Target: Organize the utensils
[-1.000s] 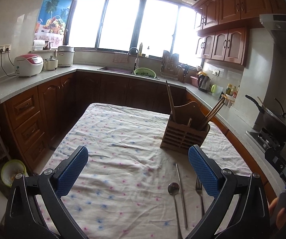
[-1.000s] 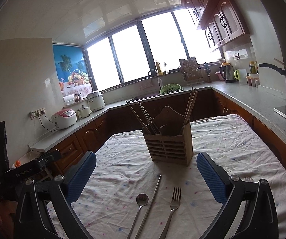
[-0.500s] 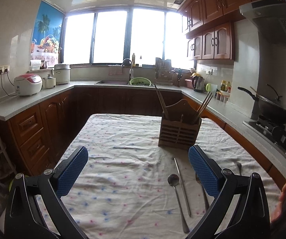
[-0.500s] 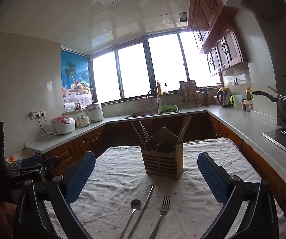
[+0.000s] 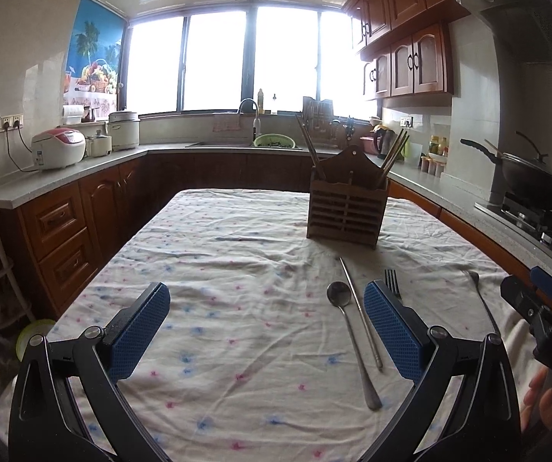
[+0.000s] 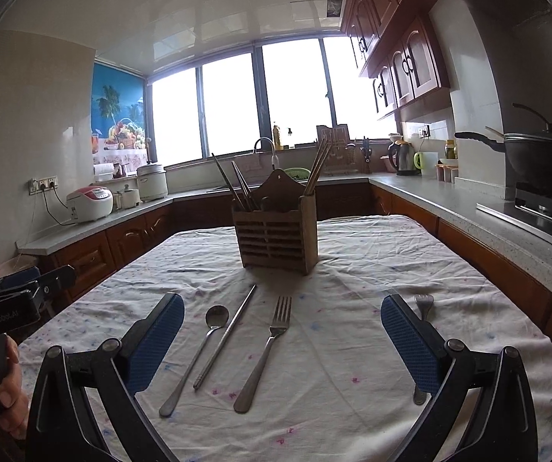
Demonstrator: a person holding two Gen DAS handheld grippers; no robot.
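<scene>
Plainly, the risks lie in the thin, flat metal on loose, wrinkled cloth: a pinch from above could slide off a handle, or drag the tablecloth (image 6: 372, 269) into folds and shift the neighbouring pieces, since the spoon (image 6: 199, 350) and the single chopstick (image 6: 226, 340) lie almost touching. A piece lowered at a slant could also catch the chopsticks already leaning in the wooden holder (image 6: 276, 240).

Both grippers hang wide open above the cloth, holding nothing. In the right wrist view, the right gripper (image 6: 281, 342) frames the spoon, the chopstick and the fork (image 6: 266, 350) in the lower centre, between its blue pads; a second fork (image 6: 424, 308) shows beside the right-hand pad, its handle hidden behind it. The holder stands upright at frame centre, beyond the cutlery.

In the left wrist view, the left gripper (image 5: 266, 331) has bare cloth between its pads; the spoon, chopstick and fork lie near its right-hand pad, lower right of centre.
</scene>
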